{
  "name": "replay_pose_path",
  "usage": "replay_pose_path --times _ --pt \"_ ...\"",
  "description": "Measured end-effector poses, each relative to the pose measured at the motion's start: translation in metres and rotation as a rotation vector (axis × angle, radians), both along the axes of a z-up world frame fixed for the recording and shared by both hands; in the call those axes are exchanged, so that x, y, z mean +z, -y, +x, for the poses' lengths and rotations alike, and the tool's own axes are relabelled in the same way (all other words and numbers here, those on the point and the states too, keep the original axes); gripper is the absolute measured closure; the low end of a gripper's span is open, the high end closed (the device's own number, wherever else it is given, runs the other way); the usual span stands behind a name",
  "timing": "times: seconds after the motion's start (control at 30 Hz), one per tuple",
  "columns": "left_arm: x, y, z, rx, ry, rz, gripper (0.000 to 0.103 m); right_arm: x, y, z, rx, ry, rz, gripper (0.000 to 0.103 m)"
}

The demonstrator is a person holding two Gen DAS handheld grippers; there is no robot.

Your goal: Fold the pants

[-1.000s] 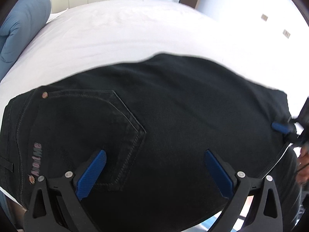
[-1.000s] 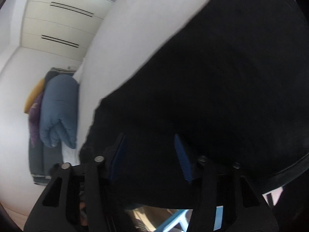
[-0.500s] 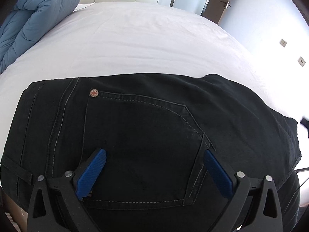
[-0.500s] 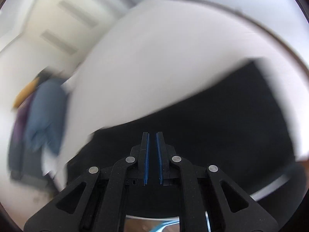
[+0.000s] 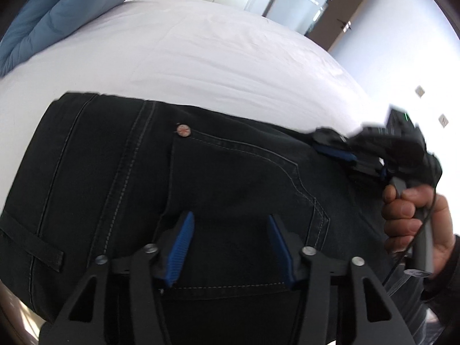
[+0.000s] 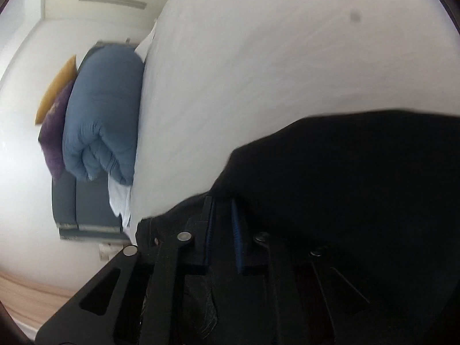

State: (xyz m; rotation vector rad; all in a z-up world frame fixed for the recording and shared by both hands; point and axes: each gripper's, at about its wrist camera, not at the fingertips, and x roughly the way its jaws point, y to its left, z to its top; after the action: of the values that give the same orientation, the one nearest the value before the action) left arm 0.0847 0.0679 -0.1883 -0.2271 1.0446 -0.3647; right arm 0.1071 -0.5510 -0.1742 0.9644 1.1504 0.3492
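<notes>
On the white bed (image 5: pixel 215 57) the black pants (image 5: pixel 120 187) are lying — the left tool (image 5: pixel 230 247) is closing halfway over them, and the right tool (image 6: pixel 222 230) is pinching their edge.

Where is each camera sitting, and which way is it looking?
Left wrist: sits on the left gripper, looking down over the black pants on the white bed; shows its own half-open fingers, plus the right gripper and the hand holding it.
Right wrist: sits on the right gripper, looking across the bed toward a blue duvet; its nearly closed fingers sit low against the pants.
Both views share the pants, bed and duvet.
</notes>
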Motion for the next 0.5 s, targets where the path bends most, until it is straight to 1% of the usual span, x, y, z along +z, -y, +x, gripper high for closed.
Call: replay_pose_path --times 0.03,0.07,0.17,0.2,0.23,0.27,0.3,0.33,0.37,0.4,0.43,0.47,0.5 --pt "-0.002 -0.004 -0.001 0.009 -0.005 -0.022 0.054 0.000 0.018 -0.006 -0.048 0.012 -0.006 0.103" --pt "-0.003 -0.007 -0.001 0.015 -0.009 -0.044 0.055 -0.002 0.034 -0.011 -0.089 0.020 -0.033 0.103" --pt "-0.005 -0.011 -0.003 0.021 -0.006 -0.052 0.057 0.014 0.082 -0.029 -0.217 0.051 -0.205 0.103" --pt "-0.005 -0.011 -0.005 0.025 -0.003 -0.053 0.057 0.021 0.098 -0.035 -0.260 0.047 -0.258 0.103" --pt "-0.005 -0.013 -0.005 0.030 -0.003 -0.053 0.057 0.023 0.117 -0.041 -0.302 0.043 -0.285 0.096" --pt "-0.003 -0.013 -0.006 0.039 -0.003 -0.046 0.058 0.030 0.125 -0.050 -0.329 0.042 -0.295 0.094" --pt "0.001 -0.011 -0.008 0.048 -0.004 -0.033 0.059 0.036 0.129 -0.060 -0.330 0.060 -0.255 0.093" --pt "0.009 -0.007 -0.012 0.051 0.005 -0.021 0.059 0.042 0.127 -0.072 -0.297 0.095 -0.165 0.092" --pt "0.015 -0.003 -0.015 0.041 0.021 -0.025 0.059 0.047 0.120 -0.083 -0.247 0.128 -0.094 0.083" --pt "0.022 0.006 -0.018 0.017 0.037 -0.030 0.059 0.049 0.109 -0.093 -0.193 0.152 -0.060 0.076" --pt "0.025 0.017 -0.020 -0.013 0.045 -0.026 0.059 0.048 0.096 -0.106 -0.133 0.166 -0.050 0.053" --pt "0.028 0.031 -0.024 -0.045 0.049 -0.025 0.059 0.043 0.084 -0.120 -0.092 0.168 -0.043 0.032" --pt "0.031 0.045 -0.027 -0.066 0.047 -0.029 0.059 0.030 0.078 -0.133 -0.078 0.158 -0.040 0.031"
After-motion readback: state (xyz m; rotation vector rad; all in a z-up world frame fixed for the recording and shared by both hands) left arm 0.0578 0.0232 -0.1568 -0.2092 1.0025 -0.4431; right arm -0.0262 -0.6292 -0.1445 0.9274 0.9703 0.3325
